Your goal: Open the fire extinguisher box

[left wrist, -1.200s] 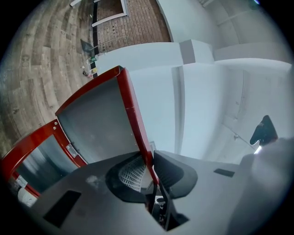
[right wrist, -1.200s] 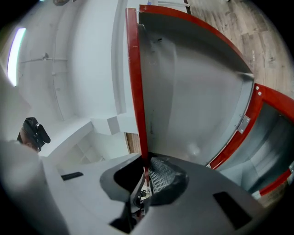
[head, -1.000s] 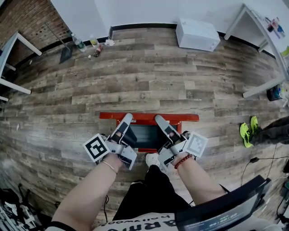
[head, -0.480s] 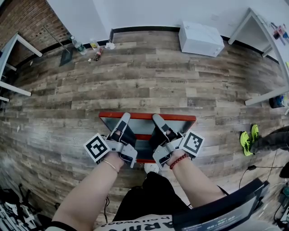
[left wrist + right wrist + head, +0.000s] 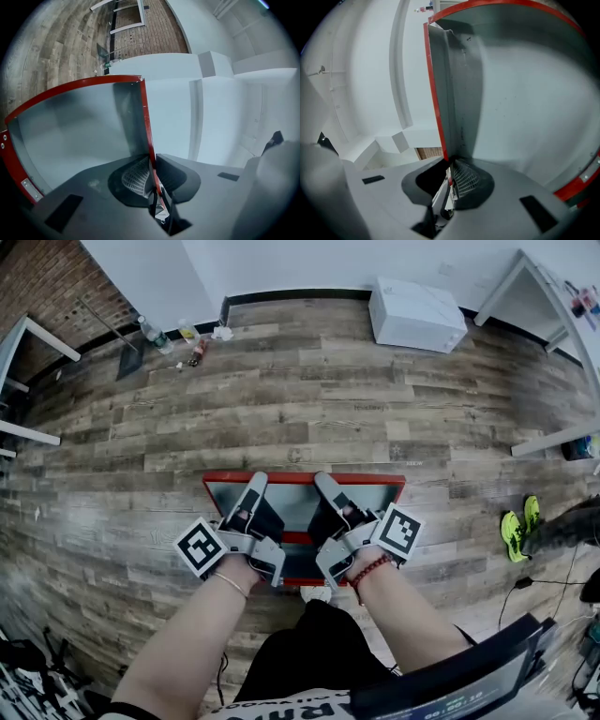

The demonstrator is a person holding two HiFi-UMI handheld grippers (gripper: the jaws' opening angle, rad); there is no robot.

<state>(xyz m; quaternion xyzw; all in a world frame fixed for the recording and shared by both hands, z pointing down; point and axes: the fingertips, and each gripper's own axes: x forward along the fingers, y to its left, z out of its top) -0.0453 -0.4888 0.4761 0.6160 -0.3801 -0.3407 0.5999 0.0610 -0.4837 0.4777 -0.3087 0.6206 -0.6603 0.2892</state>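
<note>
Left gripper (image 5: pixel 253 486) (image 5: pixel 152 174): jaws have just been closing and are now nearly together, pinching the thin red rim (image 5: pixel 145 117) of the door (image 5: pixel 70 131). The grey panel lies to the left of the rim.

Right gripper (image 5: pixel 325 486) (image 5: pixel 449 180): jaws narrow, pinching the same rim, with the panel on its right.

Fire extinguisher box (image 5: pixel 305 478): on the wood floor (image 5: pixel 309 390), just ahead of the person's legs, between both grippers.

Head view: the gripper bodies cover both pinch points. Box interior can't be made out. The near edge is partly hidden by the wrists.
</note>
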